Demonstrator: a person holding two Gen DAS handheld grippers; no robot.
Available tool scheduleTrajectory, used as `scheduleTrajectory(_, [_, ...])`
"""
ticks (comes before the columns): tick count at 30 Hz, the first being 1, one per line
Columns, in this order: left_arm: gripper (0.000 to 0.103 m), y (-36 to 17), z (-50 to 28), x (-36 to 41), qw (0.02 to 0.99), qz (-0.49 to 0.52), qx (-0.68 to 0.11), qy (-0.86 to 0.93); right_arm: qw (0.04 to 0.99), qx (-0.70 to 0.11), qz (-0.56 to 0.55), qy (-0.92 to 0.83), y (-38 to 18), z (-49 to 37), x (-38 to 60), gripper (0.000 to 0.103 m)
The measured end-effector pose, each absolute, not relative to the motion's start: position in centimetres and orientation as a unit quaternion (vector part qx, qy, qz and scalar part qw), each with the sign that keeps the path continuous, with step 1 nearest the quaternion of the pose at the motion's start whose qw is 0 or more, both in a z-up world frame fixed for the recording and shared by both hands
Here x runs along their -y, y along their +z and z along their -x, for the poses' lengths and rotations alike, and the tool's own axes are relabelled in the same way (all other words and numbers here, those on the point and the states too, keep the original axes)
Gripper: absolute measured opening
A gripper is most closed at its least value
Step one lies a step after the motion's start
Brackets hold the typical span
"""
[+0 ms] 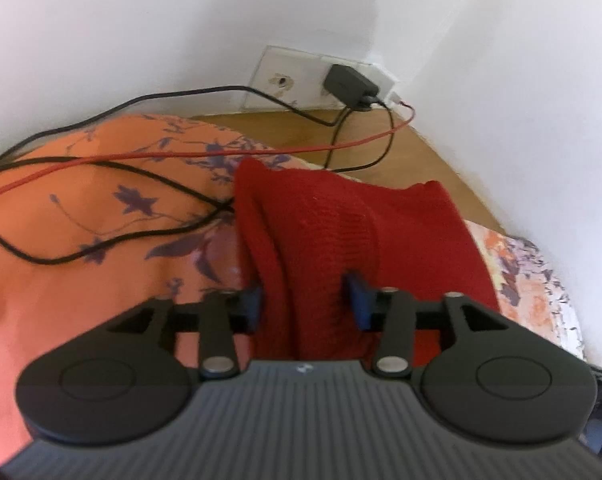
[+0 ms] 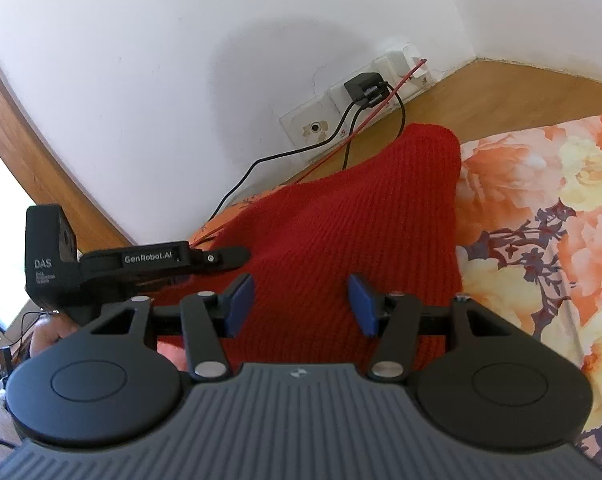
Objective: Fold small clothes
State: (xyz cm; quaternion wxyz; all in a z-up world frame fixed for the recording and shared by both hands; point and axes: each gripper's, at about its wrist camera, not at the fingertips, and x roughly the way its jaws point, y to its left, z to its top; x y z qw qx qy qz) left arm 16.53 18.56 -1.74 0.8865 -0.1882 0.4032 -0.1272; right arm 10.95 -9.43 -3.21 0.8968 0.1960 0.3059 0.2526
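Note:
A red knit garment (image 1: 321,216) lies bunched on the orange flowered bedsheet (image 1: 81,208). In the left wrist view a thick fold of it fills the gap between my left gripper's (image 1: 306,302) blue pads (image 1: 360,300), and creases run up from there. In the right wrist view the same red garment (image 2: 341,220) spreads smooth beneath my right gripper (image 2: 302,305), whose blue pads (image 2: 363,305) stand apart with nothing pinched between them. My left gripper (image 2: 225,257) also shows there from the side, reaching onto the garment's left edge; its jaws are hidden in that view.
Black cables (image 1: 101,240) and a red cable (image 1: 181,156) trail over the sheet to a black charger (image 1: 351,84) plugged into a wall socket. White walls meet in a corner behind a wooden ledge (image 1: 301,128). The sheet (image 2: 541,220) extends right of the garment.

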Motion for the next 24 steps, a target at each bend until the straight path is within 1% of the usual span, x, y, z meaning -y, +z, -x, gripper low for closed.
scheduleTrajectory(3, [0.062, -2.3, -16.4, -19.3, 0.877, 0.215, -0.411, -0.128, 0.895, -0.302, -0.210, 0.251, -2.9, -10.9, 10.4, 0.066])
scheduleTrajectory(4, [0.062, -2.5, -16.4, -19.6, 0.872, 0.227, -0.414, -0.130, 0.894, -0.299, -0.220, 0.251, -2.7, -10.8, 10.9, 0.072])
scheduleTrajectory(5, [0.062, -2.8, -16.4, -19.8, 0.867, 0.239, -0.416, -0.133, 0.893, -0.296, -0.232, 0.248, -2.6, -10.8, 11.5, 0.083])
scheduleTrajectory(6, [0.063, -2.9, -16.4, -19.9, 0.864, 0.248, -0.418, -0.134, 0.892, -0.293, -0.241, 0.244, -2.5, -10.7, 12.1, 0.090])
scheduleTrajectory(7, [0.063, -3.0, -16.3, -20.0, 0.862, 0.254, -0.418, -0.135, 0.894, -0.290, -0.249, 0.232, -2.5, -10.8, 12.9, 0.098])
scheduleTrajectory(9, [0.066, -3.0, -16.2, -20.1, 0.857, 0.261, -0.422, -0.140, 0.896, -0.295, -0.250, 0.217, -2.8, -11.2, 14.1, 0.099])
scheduleTrajectory(11, [0.071, -3.2, -16.1, -20.1, 0.851, 0.266, -0.426, -0.151, 0.888, -0.320, -0.254, 0.212, -3.7, -12.2, 15.1, 0.100])
scheduleTrajectory(16, [0.071, -4.5, -16.1, -20.6, 0.827, 0.315, -0.437, -0.163, 0.850, -0.367, -0.300, 0.229, -6.9, -14.3, 16.2, 0.100])
scheduleTrajectory(24, [0.071, -6.1, -16.3, -21.1, 0.800, 0.369, -0.433, -0.190, 0.818, -0.375, -0.348, 0.262, -9.4, -15.8, 15.2, 0.100])
